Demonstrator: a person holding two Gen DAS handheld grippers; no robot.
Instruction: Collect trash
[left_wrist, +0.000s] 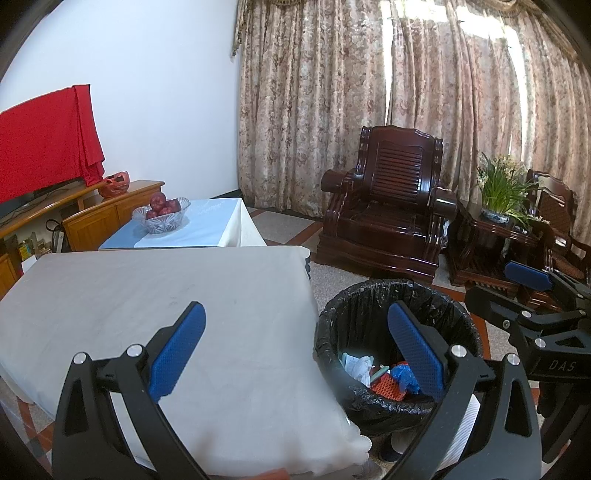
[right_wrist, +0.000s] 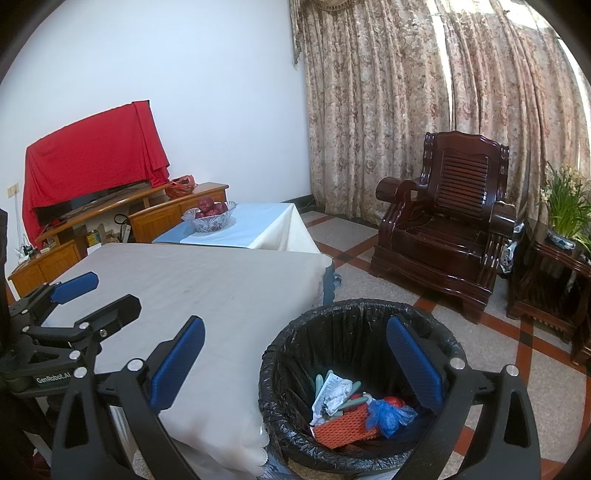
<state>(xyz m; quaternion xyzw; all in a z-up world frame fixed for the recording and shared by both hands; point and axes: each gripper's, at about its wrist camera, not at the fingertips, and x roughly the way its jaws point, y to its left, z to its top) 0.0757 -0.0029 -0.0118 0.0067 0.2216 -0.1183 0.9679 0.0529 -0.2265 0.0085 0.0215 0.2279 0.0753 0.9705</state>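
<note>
A bin lined with a black bag (left_wrist: 399, 295) (right_wrist: 354, 314) stands on the floor just right of a table under a grey cloth (left_wrist: 147, 288) (right_wrist: 207, 288). Inside lie crumpled white paper (right_wrist: 332, 395), an orange mesh piece (right_wrist: 343, 424), a blue plastic wad (right_wrist: 388, 413) and a red item. My left gripper (left_wrist: 299, 350) hangs open over the table's right edge and the bin rim, empty. My right gripper (right_wrist: 295, 362) is open above the bin, empty. Each gripper shows at the side of the other's view.
A second table with a blue-white cloth holds a glass bowl of red fruit (left_wrist: 162, 214) (right_wrist: 210, 214). A dark wooden armchair (left_wrist: 391, 210) (right_wrist: 450, 221), a side table with a potted plant (left_wrist: 498, 195), a wooden TV cabinet under a red cloth (right_wrist: 92, 158) and curtains ring the room.
</note>
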